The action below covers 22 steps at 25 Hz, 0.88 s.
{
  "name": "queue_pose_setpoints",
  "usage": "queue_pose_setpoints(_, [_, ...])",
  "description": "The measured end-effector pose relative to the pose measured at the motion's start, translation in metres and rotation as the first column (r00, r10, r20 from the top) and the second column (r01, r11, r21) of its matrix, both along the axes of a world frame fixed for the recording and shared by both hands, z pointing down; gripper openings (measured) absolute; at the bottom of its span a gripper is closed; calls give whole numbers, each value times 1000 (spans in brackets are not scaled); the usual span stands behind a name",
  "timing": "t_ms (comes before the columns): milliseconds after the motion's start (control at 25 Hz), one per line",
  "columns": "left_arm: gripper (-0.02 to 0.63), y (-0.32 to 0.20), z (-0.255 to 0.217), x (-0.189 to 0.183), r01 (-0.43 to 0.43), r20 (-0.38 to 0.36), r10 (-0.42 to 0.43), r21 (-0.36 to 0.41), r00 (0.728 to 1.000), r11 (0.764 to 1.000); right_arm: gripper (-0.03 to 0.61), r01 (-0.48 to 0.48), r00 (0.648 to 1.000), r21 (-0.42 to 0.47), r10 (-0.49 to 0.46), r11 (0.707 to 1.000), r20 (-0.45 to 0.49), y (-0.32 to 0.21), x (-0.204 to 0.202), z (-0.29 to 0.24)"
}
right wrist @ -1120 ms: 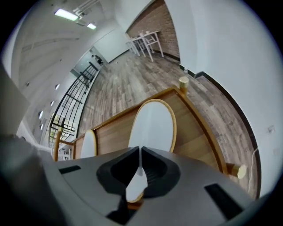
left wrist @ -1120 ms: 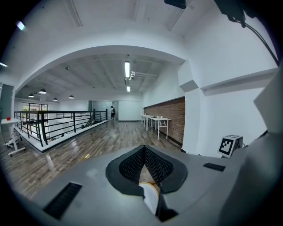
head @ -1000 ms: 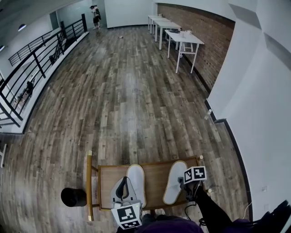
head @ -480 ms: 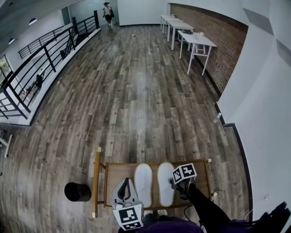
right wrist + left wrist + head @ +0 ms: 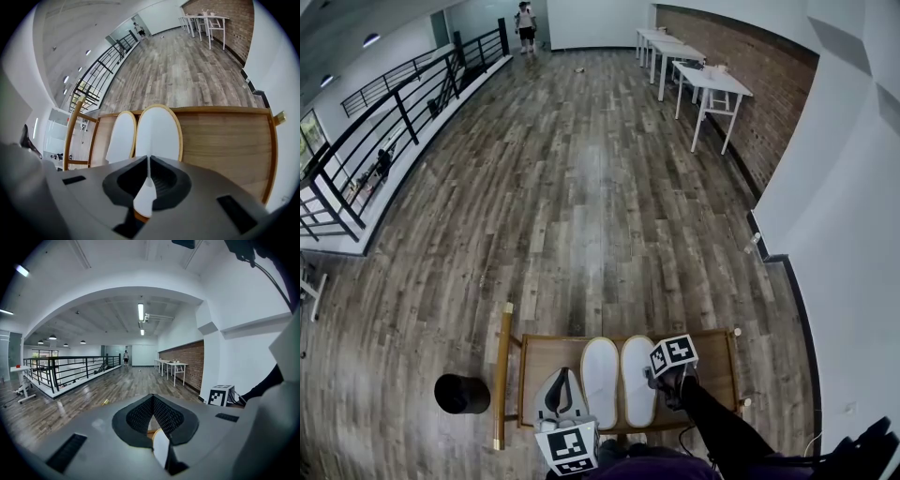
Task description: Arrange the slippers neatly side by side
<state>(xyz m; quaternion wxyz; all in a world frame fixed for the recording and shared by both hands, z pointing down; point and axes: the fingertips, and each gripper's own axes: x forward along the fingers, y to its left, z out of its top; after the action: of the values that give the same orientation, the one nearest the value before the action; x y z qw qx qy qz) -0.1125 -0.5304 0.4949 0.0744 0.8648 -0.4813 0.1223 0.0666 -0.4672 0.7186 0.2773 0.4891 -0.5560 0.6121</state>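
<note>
**Slippers paired on the table, claws not yet off**

2 white, tan-rimmed slippers lie flat on the low wooden table (image 5: 717, 352), toes pointing away from the person. The left slipper (image 5: 600, 375) and the right slipper (image 5: 637, 377) run parallel. Their long edges are touching or all but, and their toe ends come out about level. They sit left of the table's middle, with bare wood to the right.

The right claw (image 5: 148, 161) angles steeply down at the right slipper's heel. Its jaws are nearly together, pinched on a thin white flap of that heel. The flap runs up between the pads (image 5: 164, 180) as a narrow strip.

The left claw (image 5: 151, 399) points almost level across the room. Its jaws meet at the tips, and a white, tan-edged piece shows low between them. This is probably the left slipper's heel rim, though the view shows too little of it to be sure.

The arranging itself looks nearly done, as the pair is together and aligned. What is left, by my reading, is to let go of both heels without dragging either slipper askew. A small nudge may be needed if the heel ends prove uneven, since the claws hide them in the head view.
</note>
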Motion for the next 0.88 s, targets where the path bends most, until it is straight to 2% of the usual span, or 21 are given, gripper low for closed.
queue_pose_setpoints(520, [2, -8, 4, -4, 10, -4, -10, -5, 1000, 1000, 15, 17, 1000, -9, -17, 1000, -1, -4, -6, 11])
queue_pose_setpoints(760, [2, -7, 6, 1, -11, -7, 11, -9, 1000, 1000, 15, -30, 994, 25, 27, 999, 102, -5, -12, 5])
queue_pose_setpoints(880, [2, -7, 4, 2, -12, -12, 12, -6, 1000, 1000, 15, -34, 993, 35, 30, 999, 115, -4, -11, 2])
